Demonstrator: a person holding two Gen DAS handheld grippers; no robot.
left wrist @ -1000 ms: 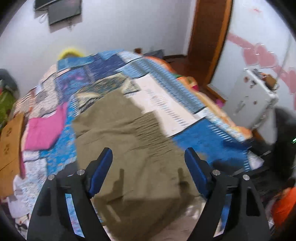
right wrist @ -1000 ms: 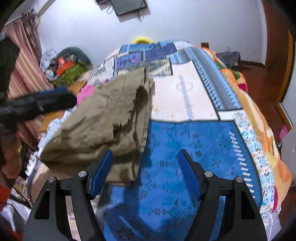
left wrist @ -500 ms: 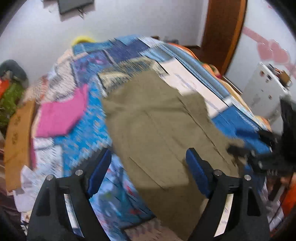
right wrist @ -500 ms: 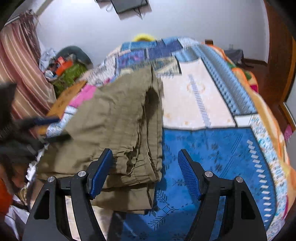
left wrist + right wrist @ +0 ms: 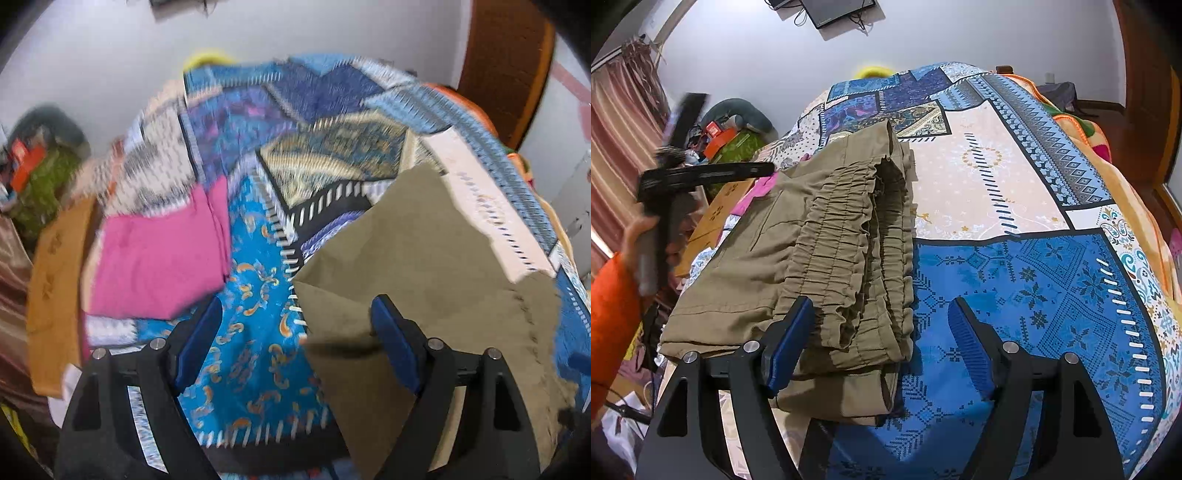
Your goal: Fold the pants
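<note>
Olive-brown pants (image 5: 827,251) lie folded on the patchwork bedspread (image 5: 1034,280), with the gathered elastic waistband on top and facing my right gripper. My right gripper (image 5: 879,343) is open and empty, just above the near edge of the pants. In the left wrist view the pants (image 5: 424,266) lie at the right. My left gripper (image 5: 295,347) is open and empty, over the blue bedspread (image 5: 255,302) beside the pants' left edge. The left gripper also shows in the right wrist view (image 5: 701,173), held up at the far left.
A folded pink garment (image 5: 159,258) lies on the bed to the left of the pants. A brown cardboard piece (image 5: 55,273) sits at the bed's left edge. Clutter and a curtain (image 5: 617,122) stand at the left wall. A wooden door (image 5: 506,62) is at the far right.
My left gripper has swung left, off the pants and toward the pink garment. The pants have settled flat on the bed. My right gripper has stayed open and moved slightly closer.
</note>
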